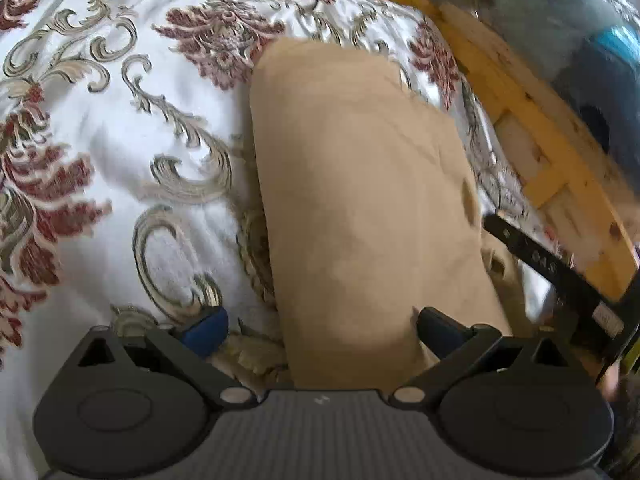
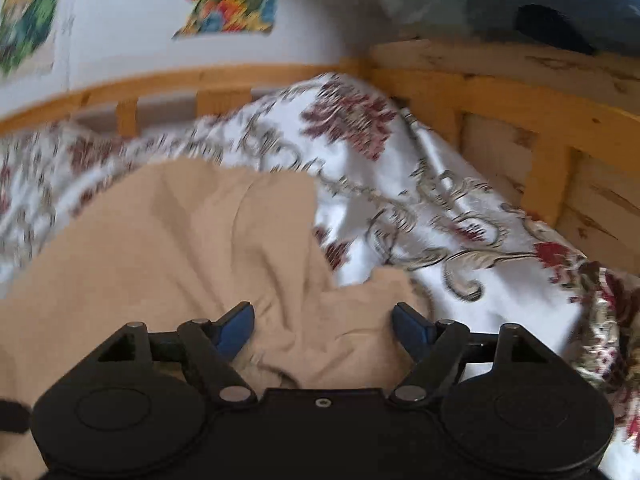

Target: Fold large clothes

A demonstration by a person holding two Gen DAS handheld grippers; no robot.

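Nearest the left wrist camera, the left gripper (image 1: 322,330) is hovering with its jaws spread wide and pinching nothing; the near end of the tan garment (image 1: 360,200) is lying between and beneath the blue pads (image 1: 206,334) without being pressed. That garment is lying as a long, narrow folded strip on the floral bedspread (image 1: 120,160), running away toward the wooden bed rail (image 1: 520,120).

Seen from the right wrist, the right gripper (image 2: 323,330) is likewise standing open above a rumpled corner of the tan garment (image 2: 180,248), gripping no cloth. The bedspread (image 2: 440,220) is bunching up against the wooden bed frame (image 2: 520,112) behind.

Risk, as judged: the near edge under the right gripper is lying creased and uneven, so a further fold taken from here is likely to come out crooked. Either gripper closing low is also liable to catch the bedspread together with the garment, dragging the strip out of line.
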